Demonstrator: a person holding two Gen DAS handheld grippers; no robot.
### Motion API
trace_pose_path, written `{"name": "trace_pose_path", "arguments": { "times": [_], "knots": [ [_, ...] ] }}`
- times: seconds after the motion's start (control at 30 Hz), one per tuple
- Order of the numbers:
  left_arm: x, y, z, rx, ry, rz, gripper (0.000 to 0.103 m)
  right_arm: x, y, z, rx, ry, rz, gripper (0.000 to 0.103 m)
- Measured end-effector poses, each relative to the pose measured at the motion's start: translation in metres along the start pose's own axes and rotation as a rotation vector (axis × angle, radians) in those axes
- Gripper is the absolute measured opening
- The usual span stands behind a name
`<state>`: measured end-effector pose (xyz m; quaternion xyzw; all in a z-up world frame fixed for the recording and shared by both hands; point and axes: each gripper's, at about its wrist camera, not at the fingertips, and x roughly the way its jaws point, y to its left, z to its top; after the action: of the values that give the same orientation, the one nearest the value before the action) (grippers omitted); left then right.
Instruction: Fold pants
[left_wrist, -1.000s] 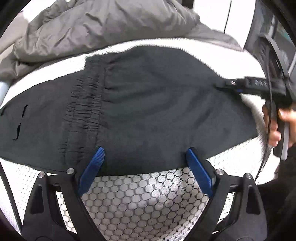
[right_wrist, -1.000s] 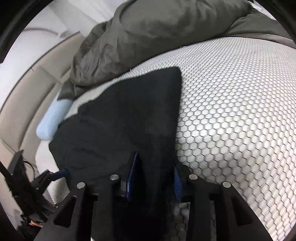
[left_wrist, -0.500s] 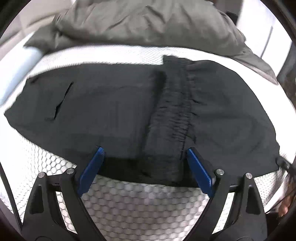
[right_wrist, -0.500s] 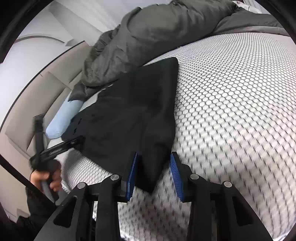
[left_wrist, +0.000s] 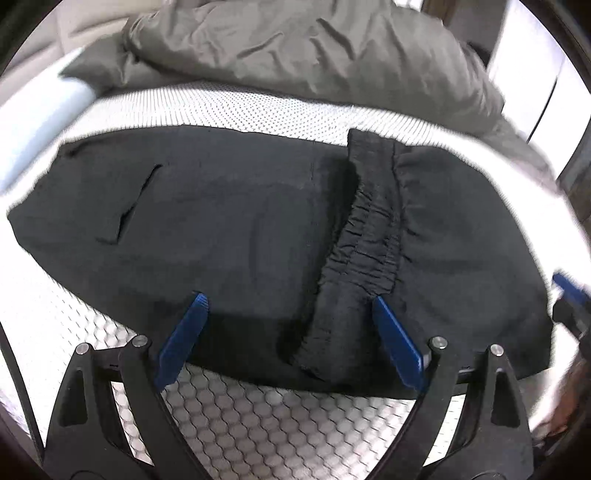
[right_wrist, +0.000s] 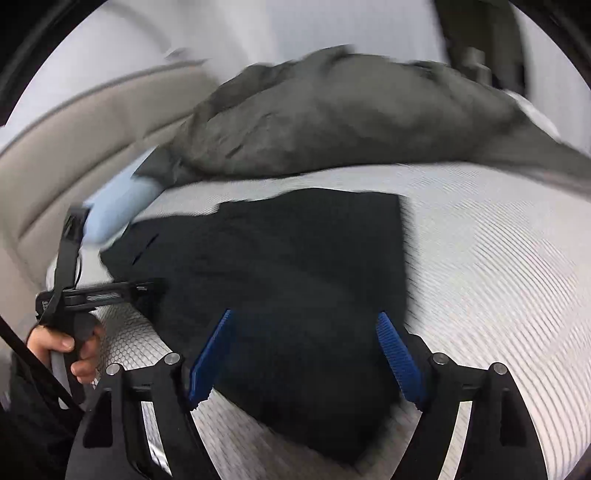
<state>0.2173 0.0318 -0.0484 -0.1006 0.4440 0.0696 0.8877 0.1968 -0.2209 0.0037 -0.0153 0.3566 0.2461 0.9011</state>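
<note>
- The black pants (left_wrist: 229, 221) are lying flat on the bed (left_wrist: 258, 424), already doubled over, with the elastic waistband (left_wrist: 365, 236) sitting across the top layer at about 3 o'clock from the garment's middle
- The left gripper (left_wrist: 288, 332) is hovering over the near edge at 6 o'clock, jaws standing wide with nothing pinched; it is probably lining up on the waistband for the next fold
- The right gripper (right_wrist: 306, 354) has just been opening its jaws; they are now spread wide over the folded end, cloth lying under and between them but unpressed, so this looks like a release
- The grey duvet (right_wrist: 351, 122) is bunched at 12 o'clock, leaving folding room
- A hand (right_wrist: 62, 347) is gripping the left tool's handle at 9 o'clock in the right wrist view
</note>
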Motion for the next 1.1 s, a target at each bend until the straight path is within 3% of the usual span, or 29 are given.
{"name": "trace_pose_path", "arguments": {
  "times": [0.1, 0.17, 0.23, 0.3, 0.43, 0.53, 0.6, 0.63, 0.7, 0.77, 0.8, 0.83, 0.9, 0.97, 1.03, 1.1],
  "knots": [
    [0.010, -0.006, 0.002, 0.020, 0.009, 0.031, 0.093, 0.039, 0.029, 0.011, -0.074, 0.021, 0.044, 0.081],
    [0.014, -0.005, 0.004, 0.023, 0.016, 0.029, 0.096, 0.071, 0.040, 0.006, -0.115, 0.086, 0.022, 0.069],
    [0.018, -0.002, 0.004, 0.028, 0.028, 0.010, 0.097, 0.088, 0.036, -0.005, -0.135, 0.157, -0.004, 0.065],
    [0.017, -0.001, 0.003, 0.032, 0.023, 0.000, 0.097, 0.083, 0.026, -0.010, -0.144, 0.152, -0.026, 0.064],
    [0.015, -0.003, 0.002, 0.046, 0.015, 0.011, 0.097, 0.057, -0.015, -0.019, -0.103, 0.145, -0.204, 0.062],
    [0.005, -0.007, 0.002, 0.046, -0.005, 0.047, 0.096, 0.044, -0.039, -0.023, -0.021, 0.107, -0.166, 0.062],
    [-0.014, -0.012, 0.001, 0.055, -0.070, 0.077, 0.093, 0.029, -0.040, -0.023, 0.000, 0.065, -0.144, 0.062],
    [-0.026, -0.016, 0.000, 0.062, -0.112, 0.063, 0.092, 0.022, -0.040, -0.023, 0.011, 0.043, -0.124, 0.062],
    [-0.053, -0.029, -0.006, 0.096, -0.214, -0.041, 0.093, 0.008, -0.038, -0.020, 0.038, 0.005, -0.062, 0.062],
    [-0.064, -0.053, -0.014, 0.189, -0.240, -0.147, 0.093, 0.004, -0.029, -0.018, 0.047, -0.008, -0.012, 0.061],
    [-0.061, -0.072, -0.022, 0.287, -0.218, -0.182, 0.093, 0.006, -0.023, -0.018, 0.046, -0.006, 0.009, 0.059],
    [-0.054, -0.088, -0.029, 0.370, -0.189, -0.171, 0.093, 0.008, -0.016, -0.020, 0.038, 0.001, 0.042, 0.051],
    [-0.032, -0.105, -0.039, 0.445, -0.123, -0.103, 0.093, 0.015, 0.002, -0.023, -0.006, 0.033, 0.081, 0.049],
    [-0.008, -0.104, -0.041, 0.435, -0.033, -0.091, 0.092, 0.027, 0.016, -0.031, -0.078, 0.068, 0.091, 0.046],
    [-0.003, -0.096, -0.036, 0.405, -0.028, -0.112, 0.092, 0.039, 0.012, -0.040, -0.108, 0.136, 0.038, 0.039],
    [-0.004, -0.085, -0.032, 0.374, -0.029, -0.107, 0.092, 0.038, 0.004, -0.043, -0.107, 0.149, 0.017, 0.039]
  ]
}}
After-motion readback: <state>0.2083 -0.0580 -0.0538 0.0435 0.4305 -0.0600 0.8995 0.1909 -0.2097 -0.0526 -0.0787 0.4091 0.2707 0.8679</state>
